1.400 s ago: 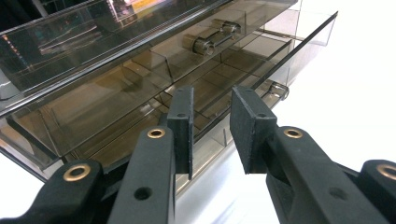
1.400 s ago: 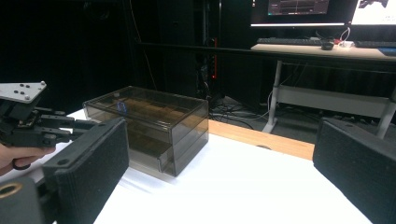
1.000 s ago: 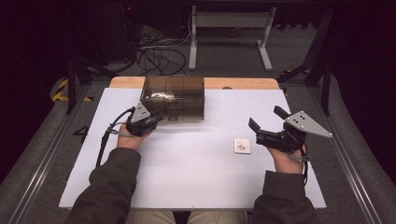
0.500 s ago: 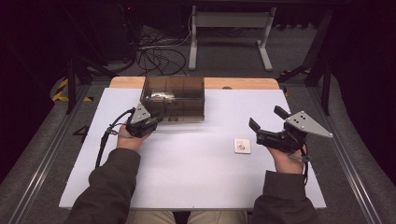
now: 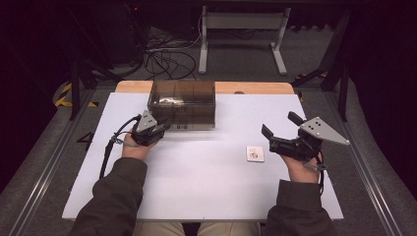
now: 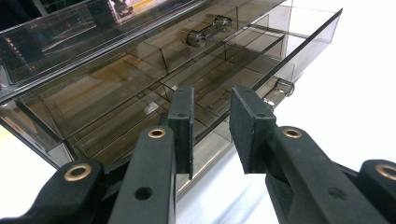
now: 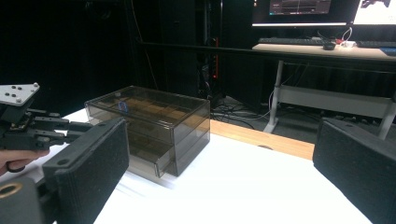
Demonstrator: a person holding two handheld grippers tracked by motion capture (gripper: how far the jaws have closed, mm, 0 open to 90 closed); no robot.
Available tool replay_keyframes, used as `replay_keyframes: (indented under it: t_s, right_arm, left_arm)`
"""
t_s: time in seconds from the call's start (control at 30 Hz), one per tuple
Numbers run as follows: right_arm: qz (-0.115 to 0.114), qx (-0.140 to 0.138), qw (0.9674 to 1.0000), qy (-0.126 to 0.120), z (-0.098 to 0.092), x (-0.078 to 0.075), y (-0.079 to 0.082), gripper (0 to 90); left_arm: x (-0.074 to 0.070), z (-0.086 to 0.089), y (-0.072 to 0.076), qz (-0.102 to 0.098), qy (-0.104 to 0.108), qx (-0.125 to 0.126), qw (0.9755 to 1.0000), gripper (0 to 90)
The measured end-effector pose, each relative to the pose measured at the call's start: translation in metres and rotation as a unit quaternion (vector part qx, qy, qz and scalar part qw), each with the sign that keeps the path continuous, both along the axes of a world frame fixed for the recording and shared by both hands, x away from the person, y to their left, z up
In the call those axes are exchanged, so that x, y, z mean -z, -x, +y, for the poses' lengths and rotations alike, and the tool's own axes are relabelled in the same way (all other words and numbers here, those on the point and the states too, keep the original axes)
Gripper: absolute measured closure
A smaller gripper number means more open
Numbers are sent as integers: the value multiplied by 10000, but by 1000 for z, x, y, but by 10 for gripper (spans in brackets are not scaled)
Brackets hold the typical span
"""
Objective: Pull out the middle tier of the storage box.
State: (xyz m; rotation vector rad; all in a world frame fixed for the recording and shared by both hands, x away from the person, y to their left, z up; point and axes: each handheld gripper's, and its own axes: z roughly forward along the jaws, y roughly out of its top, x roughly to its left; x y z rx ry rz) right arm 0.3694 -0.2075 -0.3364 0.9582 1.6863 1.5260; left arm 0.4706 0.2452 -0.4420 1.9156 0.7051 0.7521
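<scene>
A smoky clear drawer box (image 5: 183, 101) stands at the back middle of the white mat (image 5: 206, 187). Its lowest drawer (image 6: 261, 51) is pulled out a little, and the drawer's metal handle (image 6: 279, 88) lies to the right of my jaws. My left gripper (image 5: 163, 126) is at the box's front left corner. In the left gripper view its jaws (image 6: 212, 95) stand a finger's width apart, with the drawer's thin front edge in the gap and the pads not pressing on it. My right gripper (image 5: 279, 123) hovers wide open over the mat's right side, holding nothing.
A small white card (image 5: 254, 153) lies flat on the mat just left of my right gripper. A pale item (image 5: 168, 101) sits in the box's upper left compartment. The table's wooden edge (image 5: 255, 87) shows behind the box, with cables and a desk frame on the floor beyond.
</scene>
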Motion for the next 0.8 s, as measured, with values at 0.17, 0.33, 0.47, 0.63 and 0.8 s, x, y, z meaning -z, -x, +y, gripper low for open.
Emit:
replay_keyframes:
  t_s: [0.17,0.33,0.47,0.63,0.8]
  right_arm:
    - [14,2,10000,16,0,0,0,45]
    - [30,13,10000,15,0,0,0,44]
    - [36,13,10000,35,2,1,-1,44]
    - [71,79,9999,41,4,1,0,44]
    - [131,197,9997,71,7,3,-1,44]
  left_arm:
    - [0,0,1,-12,15,-27,10000,700]
    - [-2,3,3,-10,297,-129,9995,662]
    - [-6,6,5,-40,520,-195,9984,626]
    - [-16,7,13,-49,863,-218,9960,541]
    - [-29,8,25,-110,1009,-318,9943,474]
